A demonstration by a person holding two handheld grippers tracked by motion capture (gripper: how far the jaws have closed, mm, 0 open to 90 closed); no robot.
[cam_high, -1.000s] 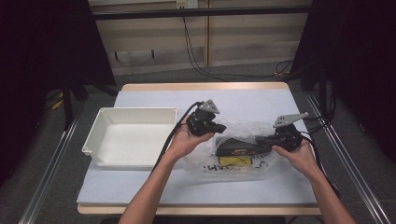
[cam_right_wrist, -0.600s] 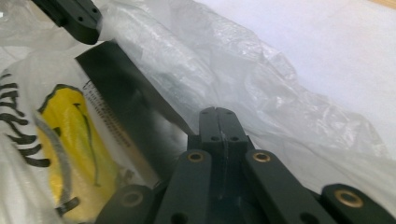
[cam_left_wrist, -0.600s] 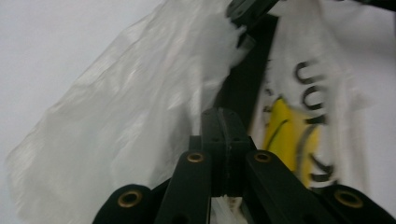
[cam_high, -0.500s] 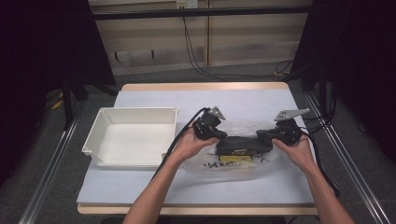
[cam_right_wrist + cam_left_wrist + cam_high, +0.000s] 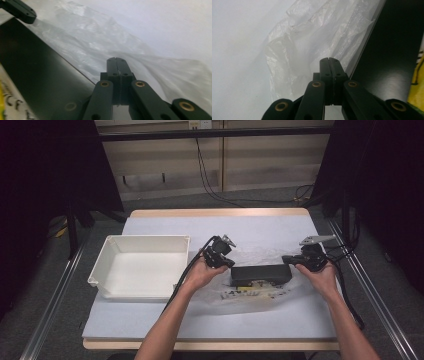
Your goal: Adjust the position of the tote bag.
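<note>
A long black box [image 5: 261,273] lies across a crumpled clear plastic bag [image 5: 250,292] with yellow print, on the table's middle. My left gripper [image 5: 231,264] is at the box's left end, jaws shut and empty. My right gripper [image 5: 286,260] is at the box's right end, also shut and empty. In the left gripper view the shut jaws [image 5: 329,60] point along the bag [image 5: 312,37], with the black box [image 5: 392,50] close on their right. In the right gripper view the shut jaws [image 5: 116,60] lie over the bag [image 5: 155,70], the box [image 5: 32,67] close on their left.
A white empty tray [image 5: 102,270] stands at the table's left, near my left forearm. The table top [image 5: 250,225] is covered in pale blue-grey. Cables trail from both grippers. Metal rails run along both sides of the table.
Both hands have sunk toward the table and closed in on the two ends of the black box. The box has turned a little and now lies level across the bag.
</note>
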